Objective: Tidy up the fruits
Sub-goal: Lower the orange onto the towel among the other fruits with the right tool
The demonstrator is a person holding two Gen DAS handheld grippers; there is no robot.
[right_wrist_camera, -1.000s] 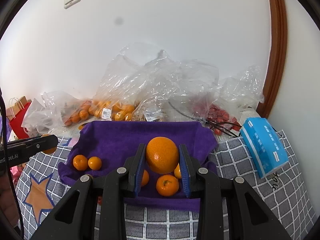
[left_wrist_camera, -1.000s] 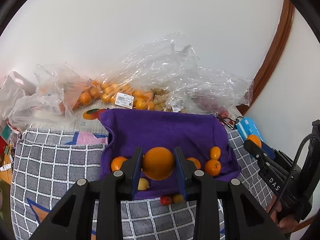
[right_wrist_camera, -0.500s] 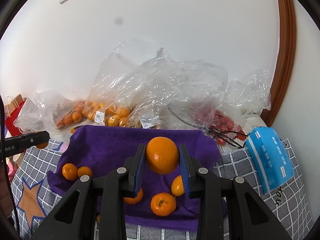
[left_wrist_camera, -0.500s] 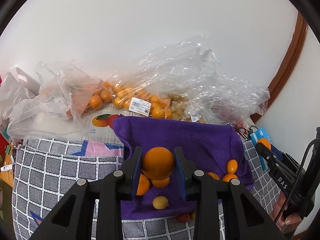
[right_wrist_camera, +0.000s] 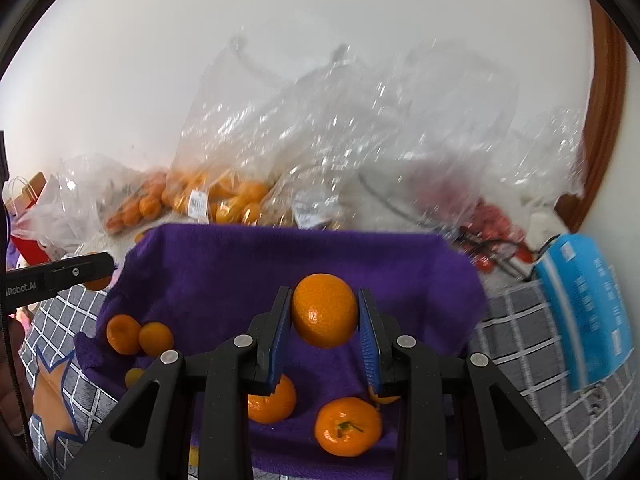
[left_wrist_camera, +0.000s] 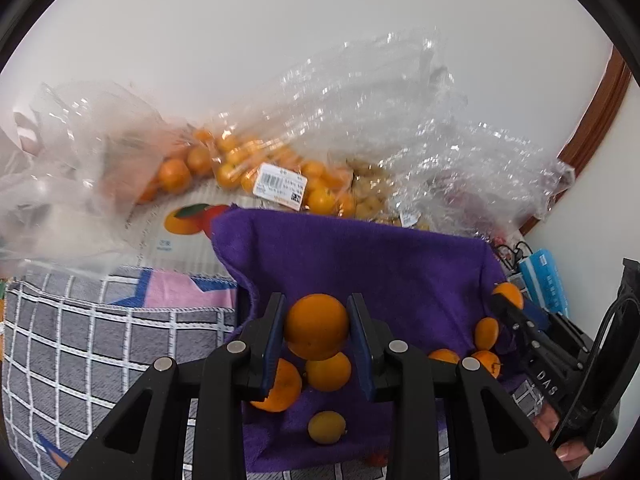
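Behind, the clear plastic bags are light, limp and slippery; they should be held at a gathered fold. Then the purple cloth is soft and gives little support, so loose mandarins can roll on it. Each gripper carries one fruit above this cloth: the left gripper has its jaws pinching an orange at the widest part, and the right gripper pinches a mandarin the same way. I judge both firm but bruisable, with smooth skin.

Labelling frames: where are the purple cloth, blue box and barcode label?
purple cloth [right_wrist_camera: 280, 264], right wrist view, bare upper middle.
blue box [right_wrist_camera: 588, 304], right wrist view, top face.
barcode label [left_wrist_camera: 280, 185], left wrist view, centre.
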